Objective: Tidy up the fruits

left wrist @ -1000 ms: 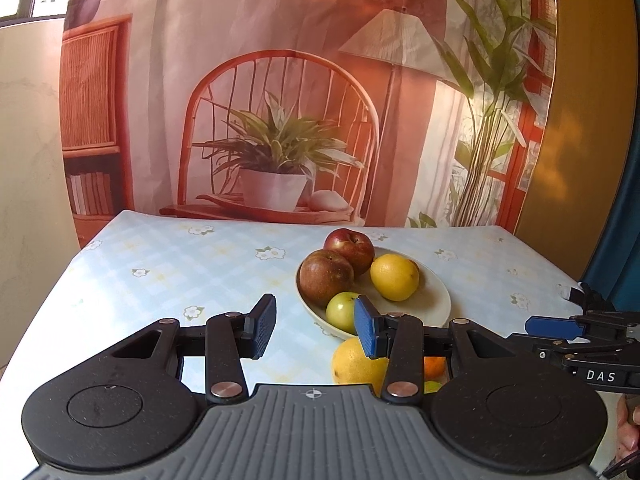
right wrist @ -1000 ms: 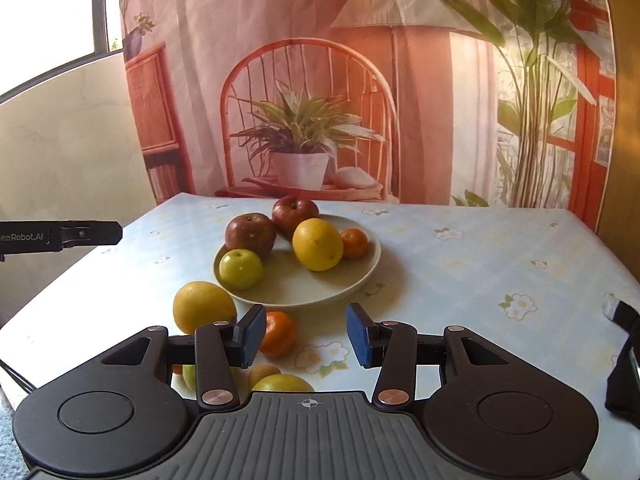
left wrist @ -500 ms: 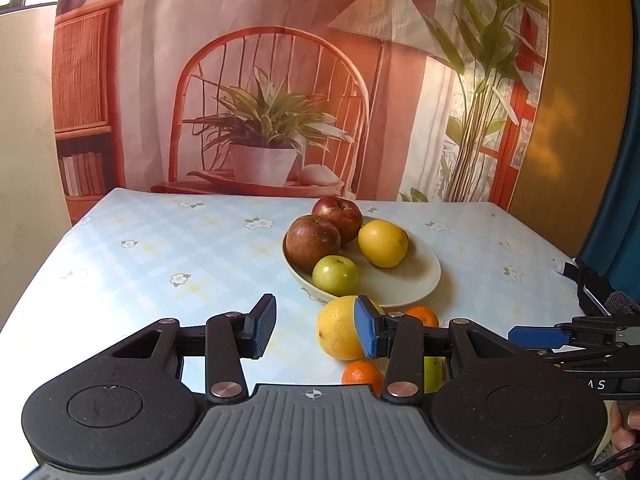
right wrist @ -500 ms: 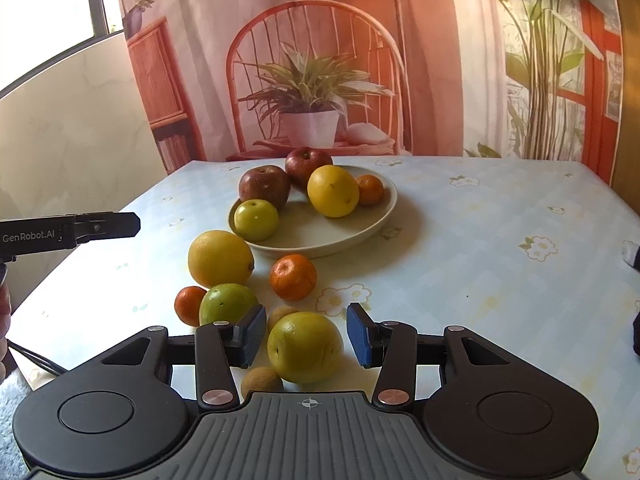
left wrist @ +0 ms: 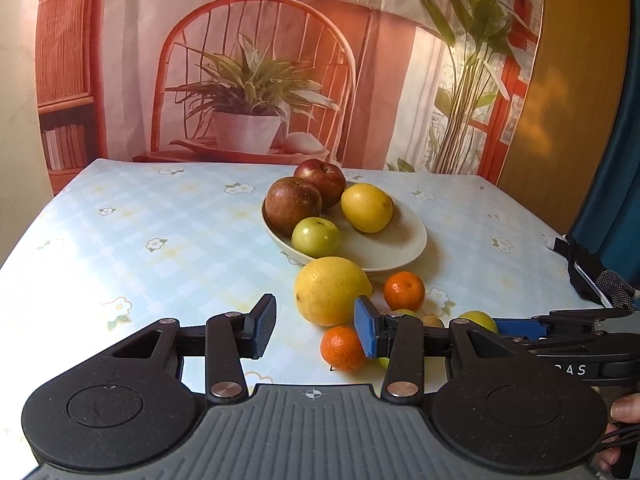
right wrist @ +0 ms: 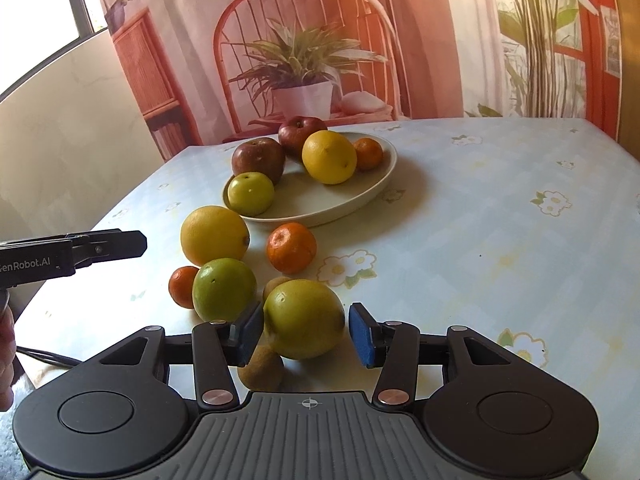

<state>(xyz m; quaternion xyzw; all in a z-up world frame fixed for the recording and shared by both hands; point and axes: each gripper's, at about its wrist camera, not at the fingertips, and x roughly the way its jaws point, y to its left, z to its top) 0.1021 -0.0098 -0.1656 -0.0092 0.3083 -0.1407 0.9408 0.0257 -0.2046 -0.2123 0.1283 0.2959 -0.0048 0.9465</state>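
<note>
Ahead of my tools: table under a pale blue checked cloth with small white flower prints. Past its far edge hangs a printed backdrop showing a chair, potted plant, lamp and a tall leafy plant. Off to my left, a plain cream wall with a bright window above. Far right, a yellow panel. Black cable low on my left.

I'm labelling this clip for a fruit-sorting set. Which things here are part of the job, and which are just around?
Part of the job:
- plate with two red apples, a green apple, a lemon, a mandarin
- loose fruit on the table: yellow-green lemon between the right gripper jaws, green apple, big lemon, two mandarins, two kiwis
- left gripper

Just around:
- floral tablecloth
- printed backdrop
</note>
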